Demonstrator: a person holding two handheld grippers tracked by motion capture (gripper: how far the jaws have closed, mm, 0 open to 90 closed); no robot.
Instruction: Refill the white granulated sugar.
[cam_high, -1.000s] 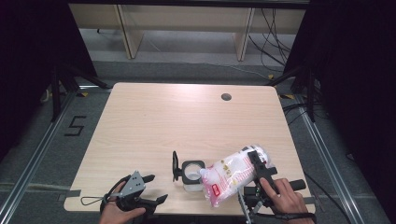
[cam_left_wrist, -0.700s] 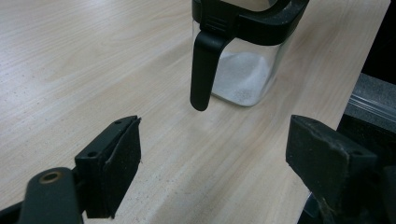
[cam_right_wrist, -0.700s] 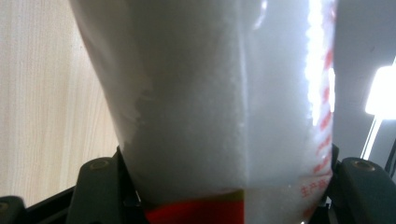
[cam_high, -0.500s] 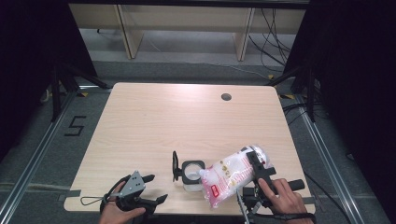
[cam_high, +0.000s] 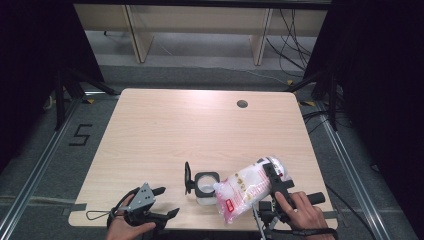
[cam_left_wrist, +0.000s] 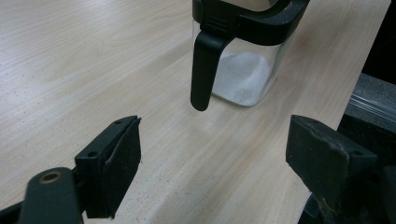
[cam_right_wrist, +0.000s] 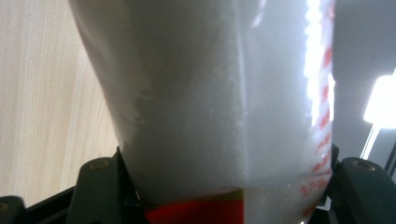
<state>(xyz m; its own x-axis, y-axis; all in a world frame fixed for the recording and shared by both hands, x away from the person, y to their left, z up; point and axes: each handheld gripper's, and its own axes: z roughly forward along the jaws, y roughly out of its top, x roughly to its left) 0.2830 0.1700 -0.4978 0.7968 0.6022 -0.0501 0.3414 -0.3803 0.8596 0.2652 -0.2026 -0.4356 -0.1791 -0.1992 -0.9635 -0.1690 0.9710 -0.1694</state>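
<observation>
Near the table's (cam_high: 150, 130) front edge, the right gripper (cam_high: 274, 176) grasps a tilted bag of white powder (cam_high: 247, 187) over the open clear jar (cam_high: 205, 187); the left gripper (cam_high: 162, 202), near the front-left corner, gapes with nothing between its jaws.

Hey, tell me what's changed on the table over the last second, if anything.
Nothing visibly changed. The right gripper stays clamped on the tilted bag of white powder, its mouth toward the clear container. The left gripper stays open and empty near the table's front edge.
</observation>
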